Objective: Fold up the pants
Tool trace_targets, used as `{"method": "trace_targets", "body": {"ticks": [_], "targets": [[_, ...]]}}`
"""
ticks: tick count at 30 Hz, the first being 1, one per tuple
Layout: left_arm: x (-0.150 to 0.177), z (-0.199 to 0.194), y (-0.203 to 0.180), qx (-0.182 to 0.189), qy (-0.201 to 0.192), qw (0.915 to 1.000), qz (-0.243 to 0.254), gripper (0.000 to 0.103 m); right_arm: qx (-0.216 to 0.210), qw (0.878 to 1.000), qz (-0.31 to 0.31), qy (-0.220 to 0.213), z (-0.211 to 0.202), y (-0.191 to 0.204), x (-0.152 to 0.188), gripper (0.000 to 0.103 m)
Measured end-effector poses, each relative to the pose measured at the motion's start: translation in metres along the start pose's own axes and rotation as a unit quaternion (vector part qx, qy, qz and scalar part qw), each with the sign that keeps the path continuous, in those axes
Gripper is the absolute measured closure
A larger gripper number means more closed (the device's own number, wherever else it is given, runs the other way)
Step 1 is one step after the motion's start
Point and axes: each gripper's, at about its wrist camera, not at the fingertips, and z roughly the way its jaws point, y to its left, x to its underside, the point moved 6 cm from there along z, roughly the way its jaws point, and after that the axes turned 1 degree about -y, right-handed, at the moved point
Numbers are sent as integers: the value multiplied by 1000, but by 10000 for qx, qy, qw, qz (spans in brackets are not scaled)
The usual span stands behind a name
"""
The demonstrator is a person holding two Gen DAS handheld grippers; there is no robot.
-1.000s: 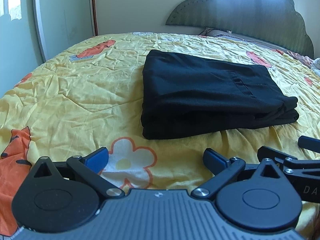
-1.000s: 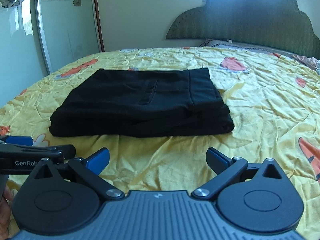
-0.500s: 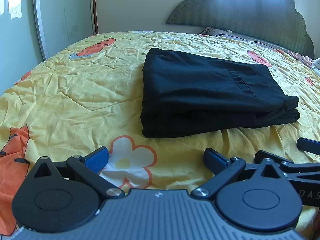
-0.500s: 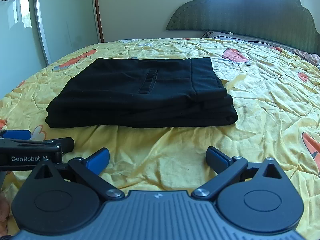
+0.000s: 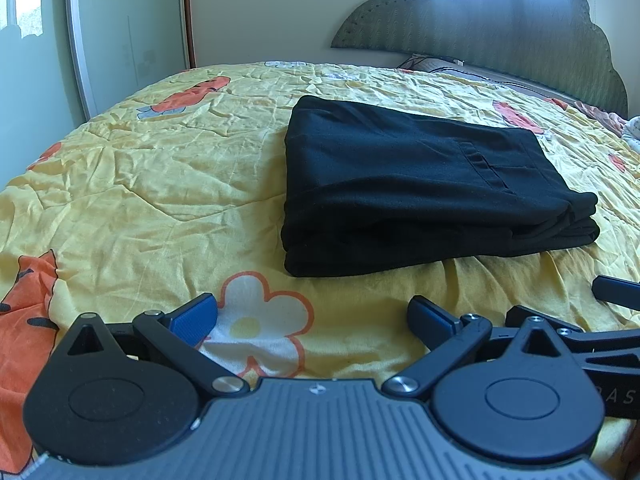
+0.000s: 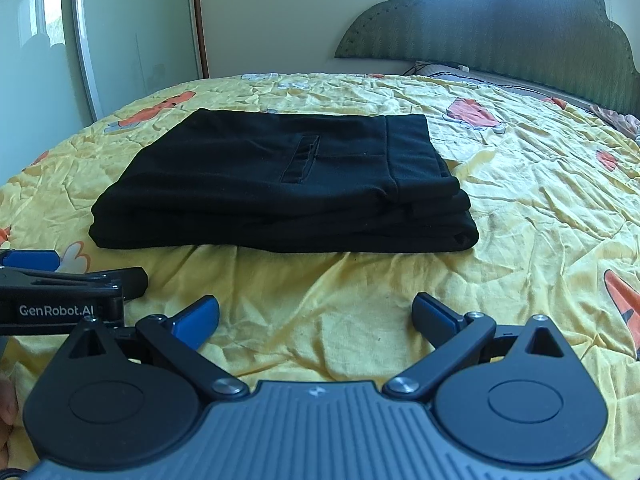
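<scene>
Black pants (image 5: 420,188) lie folded into a flat rectangular stack on the yellow bedspread (image 5: 160,184); in the right wrist view the pants (image 6: 280,184) show a pocket slit and waistband on top. My left gripper (image 5: 312,316) is open, low over the sheet, a short way in front of the stack with nothing between its blue pads. My right gripper (image 6: 316,314) is open too, equally clear of the pants. Each gripper shows at the edge of the other's view: the right gripper (image 5: 616,292), the left gripper (image 6: 68,284).
A dark scalloped headboard (image 6: 500,28) and pillows stand at the far end of the bed. A mirrored wardrobe door (image 6: 132,36) runs along the left wall. Light-coloured cloth (image 5: 632,128) lies at the bed's far right edge.
Both grippers have drawn back slightly and tilted, so the folded pants sit a little higher in view. The pants have not moved. Both grippers stay open.
</scene>
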Motion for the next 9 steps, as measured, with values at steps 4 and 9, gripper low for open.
{"method": "trace_targets", "body": {"ticks": [4,9], "targets": [[0,0,0,0,-1,10000,6,0,2,10000,-2,0,0,0,0,0],[0,1,-1,17,-3,10000,18,0,5,10000,-8,3,0,0,0,0]]}}
